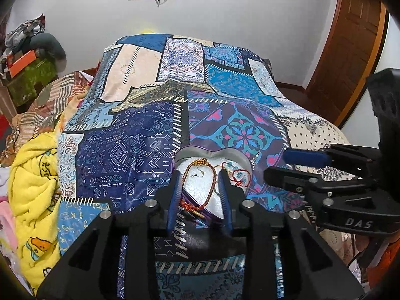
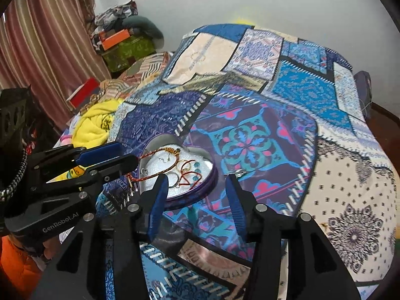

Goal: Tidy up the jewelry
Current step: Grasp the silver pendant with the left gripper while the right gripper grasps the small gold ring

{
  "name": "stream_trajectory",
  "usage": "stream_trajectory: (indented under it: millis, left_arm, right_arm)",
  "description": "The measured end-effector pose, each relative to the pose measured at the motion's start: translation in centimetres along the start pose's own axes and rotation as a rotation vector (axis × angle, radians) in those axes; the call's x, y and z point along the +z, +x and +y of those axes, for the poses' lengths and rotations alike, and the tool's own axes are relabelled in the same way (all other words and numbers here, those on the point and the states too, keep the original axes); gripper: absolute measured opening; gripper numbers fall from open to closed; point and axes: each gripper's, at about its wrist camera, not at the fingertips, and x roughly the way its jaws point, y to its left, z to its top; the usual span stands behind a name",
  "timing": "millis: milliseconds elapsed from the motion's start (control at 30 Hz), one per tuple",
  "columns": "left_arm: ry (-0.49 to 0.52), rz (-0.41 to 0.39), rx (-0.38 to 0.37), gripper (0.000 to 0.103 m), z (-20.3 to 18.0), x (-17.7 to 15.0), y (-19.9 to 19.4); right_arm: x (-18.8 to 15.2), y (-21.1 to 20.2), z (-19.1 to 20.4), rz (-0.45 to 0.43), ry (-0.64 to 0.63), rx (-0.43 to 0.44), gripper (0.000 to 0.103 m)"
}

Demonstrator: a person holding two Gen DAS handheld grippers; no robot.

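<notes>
A heart-shaped purple tin (image 1: 240,161) (image 2: 208,180) with a white lining lies on the patchwork bedspread. A braided brown-and-gold bracelet (image 1: 212,172) (image 2: 152,153) and a thin red cord bracelet (image 1: 241,176) (image 2: 192,177) lie in it; the braided one hangs over the near rim. My left gripper (image 1: 200,177) (image 2: 125,155) is open and empty, hovering over the tin's near rim. My right gripper (image 2: 197,180) (image 1: 275,162) is open and empty, just right of the tin. A small silver piece (image 2: 240,172) lies on the spread beside the tin.
The patchwork bedspread (image 1: 140,150) (image 2: 350,175) covers the bed. A yellow blanket (image 1: 35,180) (image 2: 95,125) is bunched at the left. Boxes and clothes (image 1: 27,60) (image 2: 120,40) pile up at the far left. A wooden door (image 1: 350,50) stands at the right.
</notes>
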Motion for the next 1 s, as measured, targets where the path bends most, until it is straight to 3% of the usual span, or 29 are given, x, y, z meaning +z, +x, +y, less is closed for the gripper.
stream_trajectory:
  millis: [533,767,1000]
  left_arm:
    - [0.044,-0.016,-0.025,0.036,-4.9,0.9,-1.3]
    - [0.067,0.044,-0.078,0.036,-8.0,-0.1,0.8]
    - [0.059,0.151,-0.107,0.036,-10.0,-2.1,4.8]
  right_arm:
    - [-2.4,-6.1,-6.3,-0.086,0.073,-0.169,0.044]
    - [-4.3,-6.8,-9.8,-0.056,0.120,-0.230,0.044]
    - [-6.7,-5.9,-12.0,0.014,0.148,-0.239,0.044]
